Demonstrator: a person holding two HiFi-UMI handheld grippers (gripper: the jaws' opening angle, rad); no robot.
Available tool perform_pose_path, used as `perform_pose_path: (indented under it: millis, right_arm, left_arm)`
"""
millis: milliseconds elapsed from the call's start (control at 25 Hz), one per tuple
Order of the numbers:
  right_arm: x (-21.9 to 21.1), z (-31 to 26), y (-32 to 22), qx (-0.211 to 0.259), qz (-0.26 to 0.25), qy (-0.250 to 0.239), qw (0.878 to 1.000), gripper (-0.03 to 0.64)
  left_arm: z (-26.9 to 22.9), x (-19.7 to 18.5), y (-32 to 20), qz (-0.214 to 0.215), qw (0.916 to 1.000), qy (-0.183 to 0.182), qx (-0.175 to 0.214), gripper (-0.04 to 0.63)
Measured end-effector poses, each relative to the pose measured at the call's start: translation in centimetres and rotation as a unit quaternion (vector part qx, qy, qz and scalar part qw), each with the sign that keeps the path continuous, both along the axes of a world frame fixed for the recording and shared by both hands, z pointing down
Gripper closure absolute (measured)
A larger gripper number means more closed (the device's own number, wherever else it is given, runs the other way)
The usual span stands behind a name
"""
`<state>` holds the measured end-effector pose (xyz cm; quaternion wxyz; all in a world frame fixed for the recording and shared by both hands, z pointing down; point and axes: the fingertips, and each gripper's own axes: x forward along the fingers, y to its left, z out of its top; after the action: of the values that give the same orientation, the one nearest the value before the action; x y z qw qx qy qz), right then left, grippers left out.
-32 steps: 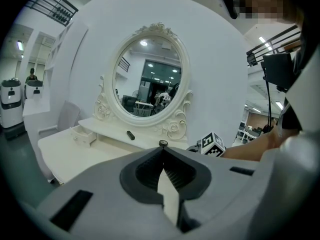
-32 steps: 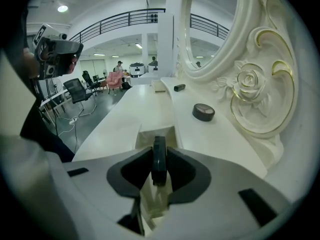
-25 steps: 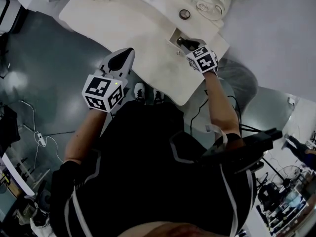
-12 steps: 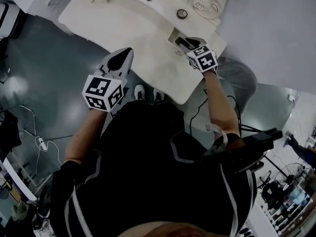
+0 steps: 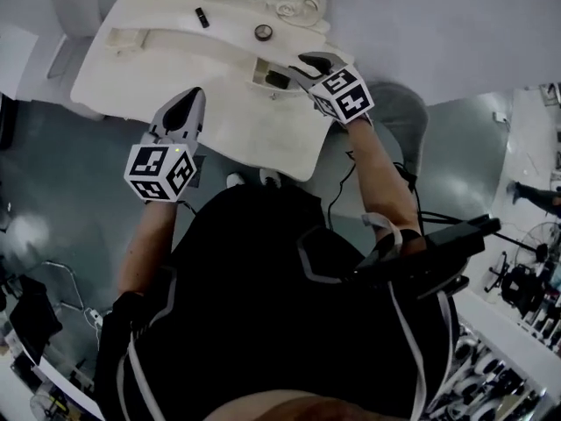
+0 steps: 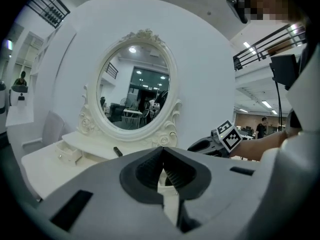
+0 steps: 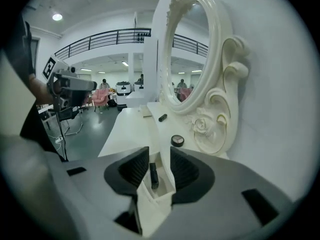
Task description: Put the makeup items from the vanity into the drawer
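Note:
A dark lipstick tube [image 7: 154, 175] lies in the small open drawer [image 7: 161, 188] at the right of the white vanity [image 5: 237, 121]. My right gripper [image 7: 159, 169] hovers just over that drawer; its jaws are opening, and the tube lies below the gap, free of the pads. In the head view the right gripper [image 5: 302, 63] sits at the drawer's [image 5: 259, 67] right side. A round compact [image 5: 263, 32] and a black tube [image 5: 202, 17] rest on the vanity near the mirror base. My left gripper [image 5: 184, 103] hangs shut and empty over the vanity's front edge.
An oval mirror [image 6: 135, 89] in a carved white frame stands at the back of the vanity. A second small drawer unit [image 5: 131, 38] sits at the left of the top. A white wall runs behind; grey floor and a chair lie to the left.
The right gripper's tips were down in the drawer; they have since drawn back and spread, and the dark tube lies in the drawer. The head view has shifted; the left gripper sits higher.

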<state>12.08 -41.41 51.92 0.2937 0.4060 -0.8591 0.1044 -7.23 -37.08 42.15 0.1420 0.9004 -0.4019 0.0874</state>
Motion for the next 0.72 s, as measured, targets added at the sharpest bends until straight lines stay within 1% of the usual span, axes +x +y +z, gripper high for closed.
perform_pose_path:
  millis: [80,160,400,520,640,720]
  right_arm:
    - [0.8,-2.1,0.5,0.020,0.009,0.001,1.000,0.479]
    - [2.0,-4.1,1.0,0.036,0.022,0.002,0.999,0.479]
    - [3.6,-9.8,2.3,0.080,0.057,-0.037,0.994,0.492]
    - [4.3,-12.5,2.9,0.107,0.083,-0.055,0.989,0.505]
    - [5.6,-14.8,3.5,0.134,0.122,-0.071,0.981,0.510]
    - [6.2,-16.1,4.0,0.147,0.141,-0.085,0.976,0.539]
  left_arm:
    - [-1.4,0.8,-0.8,0.014,0.9996,0.005,0.023,0.591]
    - [-2.4,1.8,-1.7,0.026,0.9989,0.012,0.038,0.591]
    - [-4.6,2.5,-3.6,0.030,0.9978,0.023,0.054,0.591]
    - [-5.8,2.9,-4.0,0.035,0.9970,0.029,0.063,0.591]
    - [-6.8,3.4,-4.1,0.042,0.9958,0.039,0.071,0.591]
    - [-7.4,3.7,-4.1,0.045,0.9952,0.046,0.074,0.591]
